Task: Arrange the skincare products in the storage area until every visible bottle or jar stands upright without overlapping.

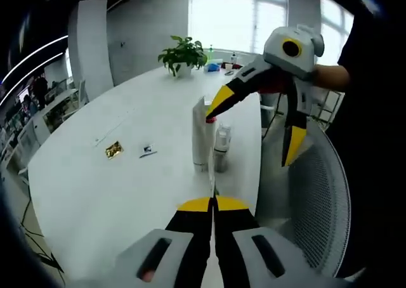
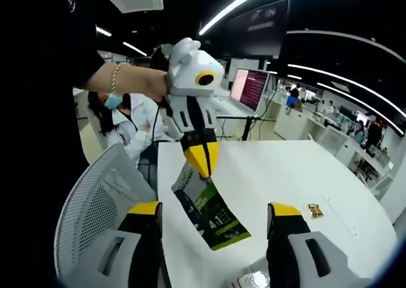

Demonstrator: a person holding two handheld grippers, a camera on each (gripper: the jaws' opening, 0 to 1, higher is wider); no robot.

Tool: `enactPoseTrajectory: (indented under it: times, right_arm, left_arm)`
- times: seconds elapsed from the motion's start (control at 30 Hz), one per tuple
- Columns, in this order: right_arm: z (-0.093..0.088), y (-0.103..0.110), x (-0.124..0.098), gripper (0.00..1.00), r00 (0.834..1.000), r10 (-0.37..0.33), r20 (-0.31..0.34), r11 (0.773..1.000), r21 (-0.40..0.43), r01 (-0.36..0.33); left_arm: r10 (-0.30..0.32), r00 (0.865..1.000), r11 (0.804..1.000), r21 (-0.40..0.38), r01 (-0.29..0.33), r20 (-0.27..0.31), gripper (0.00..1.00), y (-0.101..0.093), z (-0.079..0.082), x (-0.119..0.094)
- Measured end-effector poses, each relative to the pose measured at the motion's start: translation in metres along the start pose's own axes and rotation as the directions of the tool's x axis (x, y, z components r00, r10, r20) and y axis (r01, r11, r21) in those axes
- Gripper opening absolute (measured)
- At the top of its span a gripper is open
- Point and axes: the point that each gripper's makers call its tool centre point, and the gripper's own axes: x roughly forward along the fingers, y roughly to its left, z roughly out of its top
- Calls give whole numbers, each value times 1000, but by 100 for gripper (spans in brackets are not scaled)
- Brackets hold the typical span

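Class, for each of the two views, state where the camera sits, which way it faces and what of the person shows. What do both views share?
Left gripper view: rides the left claw, facing along the white table toward a white tube and plant; a forearm shows behind the right claw.
Right gripper view: rides the right claw, facing the left claw gripping a green pouch; a hand holds it.
Shared: table, mesh chair, the other claw.

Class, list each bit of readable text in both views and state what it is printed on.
"4.1": on the green and white packet pinched by the left gripper.
The packet's other print: too blurred to read.
Tall white tube and small bottle: no readable label.
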Motion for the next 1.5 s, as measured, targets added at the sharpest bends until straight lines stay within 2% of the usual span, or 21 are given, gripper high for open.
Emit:
enactPoseTrajectory:
  times: [0.1, 0.33, 0.5, 0.57, 0.63, 0.67, 0.7, 0.73, 0.77, 0.8, 0.9, 0.97, 1.0, 1.03, 1.07, 1.17, 1.3, 1.4, 1.47, 1.5]
  right_arm:
    - [-2, 7, 5, 53, 999, 49, -20, 999, -3, -49]
    - [-10, 18, 13, 25, 988, 136, -71, 991, 1, -136]
    - [-16, 34, 13, 19, 969, 220, -110, 975, -17, -223]
    - [-20, 42, 12, 13, 958, 255, -130, 965, -19, -260]
    - [-24, 43, 12, 2, 957, 249, -146, 965, -47, -258]
    - [-24, 41, 13, 0, 962, 235, -139, 968, -58, -245]
    - [-25, 43, 12, 0, 958, 247, -144, 966, -44, -256]
    - [-27, 39, 11, 0, 963, 225, -149, 973, -16, -229]
    - [-28, 38, 11, 0, 964, 223, -144, 973, -26, -229]
    - [-29, 37, 10, 0, 966, 220, -136, 974, -19, -225]
    - [-28, 35, 8, 0, 974, 210, -81, 975, 85, -203]
    - [-27, 33, 6, 0, 978, 200, -52, 974, 120, -193]
    - [-25, 33, 4, 0, 980, 199, -32, 970, 149, -192]
    - [-22, 32, 3, 0, 982, 187, 4, 965, 185, -185]
    - [-19, 32, 2, 0, 982, 185, 25, 961, 205, -187]
    - [-9, 28, -2, 0, 982, 145, 122, 934, 312, -177]
    - [-7, 19, -9, 0, 976, 80, 200, 901, 405, -157]
    - [-7, 11, -16, 0, 968, 34, 248, 872, 466, -150]
    - [-6, 6, -21, 0, 958, 0, 287, 845, 512, -153]
    - [-5, 4, -22, 0, 954, -13, 301, 835, 528, -155]
  left_arm:
    - [-49, 999, 999, 17, 49, 4, 2, -16, 3, 0]
    - [-116, 993, 992, 55, 116, 0, 2, -33, 6, 0]
    - [-157, 988, 984, 85, 156, 4, 2, -42, 14, 2]
    - [-169, 986, 981, 95, 167, 11, 2, -44, 17, 3]
    - [-187, 982, 978, 97, 185, 19, 2, -47, 21, 3]
    - [-192, 980, 976, 110, 187, 44, 2, -49, 27, 4]
    - [-206, 977, 974, 106, 201, 46, 2, -52, 28, 4]
    - [-203, 978, 974, 115, 197, 44, 2, -52, 28, 5]
    - [-192, 980, 975, 118, 186, 44, 2, -51, 28, 6]
    - [-197, 979, 976, 108, 191, 46, 2, -52, 28, 7]
    - [-188, 980, 980, 87, 181, 70, 3, -50, 29, 8]
    - [-169, 980, 983, 96, 159, 107, 5, -48, 32, 7]
    - [-133, 983, 988, 98, 121, 123, 8, -42, 33, 7]
    - [-130, 985, 989, 85, 120, 116, 11, -42, 31, 7]
    - [-94, 990, 995, 34, 91, 108, 16, -36, 27, 7]
    - [-47, 991, 999, -19, 50, 126, 33, -25, 25, 6]
    - [11, 975, 990, -138, 21, 222, 39, -15, 29, -1]
    - [88, 954, 970, -244, -15, 288, 45, 4, 24, -13]
    - [121, 941, 951, -309, -19, 315, 46, 0, 28, -15]
    - [133, 936, 945, -327, -20, 325, 46, 4, 23, -17]
